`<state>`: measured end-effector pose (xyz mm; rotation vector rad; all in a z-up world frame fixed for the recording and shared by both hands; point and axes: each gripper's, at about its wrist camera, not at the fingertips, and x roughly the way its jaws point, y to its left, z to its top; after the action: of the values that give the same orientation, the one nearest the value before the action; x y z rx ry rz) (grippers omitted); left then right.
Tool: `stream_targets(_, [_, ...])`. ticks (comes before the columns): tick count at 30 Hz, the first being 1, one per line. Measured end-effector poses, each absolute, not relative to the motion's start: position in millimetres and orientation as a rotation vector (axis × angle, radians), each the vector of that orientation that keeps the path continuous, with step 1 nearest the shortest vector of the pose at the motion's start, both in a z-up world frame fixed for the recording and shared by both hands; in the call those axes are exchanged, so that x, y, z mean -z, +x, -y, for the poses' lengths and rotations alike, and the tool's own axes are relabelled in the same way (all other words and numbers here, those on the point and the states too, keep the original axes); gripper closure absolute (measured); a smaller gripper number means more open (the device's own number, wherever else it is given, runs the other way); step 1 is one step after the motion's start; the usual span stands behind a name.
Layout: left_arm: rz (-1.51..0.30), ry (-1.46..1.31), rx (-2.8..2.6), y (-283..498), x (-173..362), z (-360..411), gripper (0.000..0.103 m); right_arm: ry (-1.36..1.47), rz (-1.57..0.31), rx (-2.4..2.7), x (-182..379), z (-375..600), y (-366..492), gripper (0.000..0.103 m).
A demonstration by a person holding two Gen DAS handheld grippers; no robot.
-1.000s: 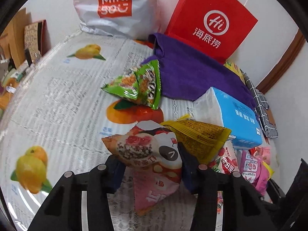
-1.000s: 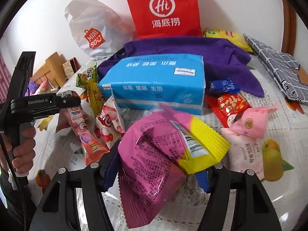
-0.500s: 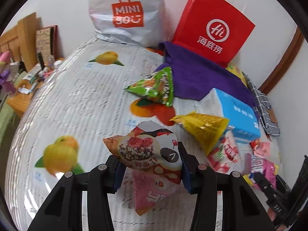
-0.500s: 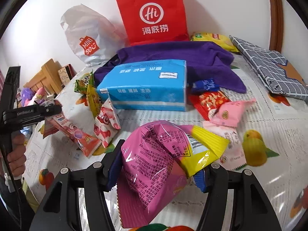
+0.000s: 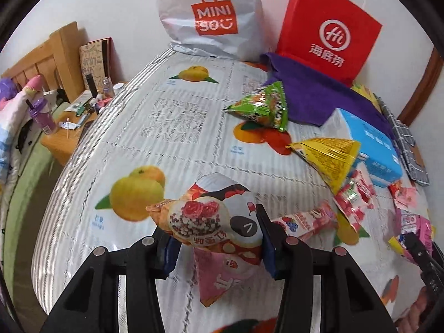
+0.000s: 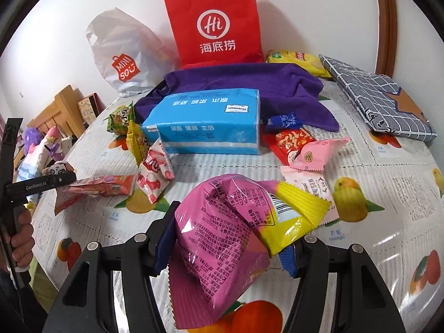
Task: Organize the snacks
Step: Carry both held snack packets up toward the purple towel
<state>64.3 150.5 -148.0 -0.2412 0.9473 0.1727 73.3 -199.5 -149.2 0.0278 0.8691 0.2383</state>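
My left gripper point(image 5: 219, 245) is shut on a pink and orange snack packet with a panda face point(image 5: 213, 222), held above the fruit-print tablecloth point(image 5: 172, 127). My right gripper point(image 6: 230, 249) is shut on a pink and yellow snack bag point(image 6: 230, 230), lifted over the table's near side. The right wrist view shows the left gripper point(image 6: 59, 179) at the far left, a hand on its handle. Loose snacks lie around: a green packet point(image 5: 263, 106), a yellow packet point(image 5: 330, 155), a red-white packet point(image 6: 154, 172), a red packet point(image 6: 291, 143) and pale pink packets point(image 6: 313, 152).
A blue tissue pack point(image 6: 211, 123) lies mid-table on a purple cloth point(image 6: 249, 83). A red paper bag point(image 6: 215, 25) and a white plastic bag point(image 5: 213, 16) stand by the wall. A grey checked pouch point(image 6: 374, 100) lies at the right. Left of the table is a cluttered wooden stand point(image 5: 69, 122).
The left gripper has carried its packet leftward, away from the snack pile; the yellow packet now lies apart from it. The right gripper has drawn back and risen a little with its bag.
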Motion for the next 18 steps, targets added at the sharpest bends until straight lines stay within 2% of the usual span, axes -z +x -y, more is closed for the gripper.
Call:
stream_targets(10, [-0.945,-0.238,0.076,50.3,140.5,-104.4,0.058,0.029,-0.863,-0.238,143.1,195.2,56.9,0.041])
stream_targets(18, [-0.904,-0.251,0.041,41.7,121.8,-112.2,0.058,0.024,-0.833,-0.225,130.8,198.8,46.9,0.041])
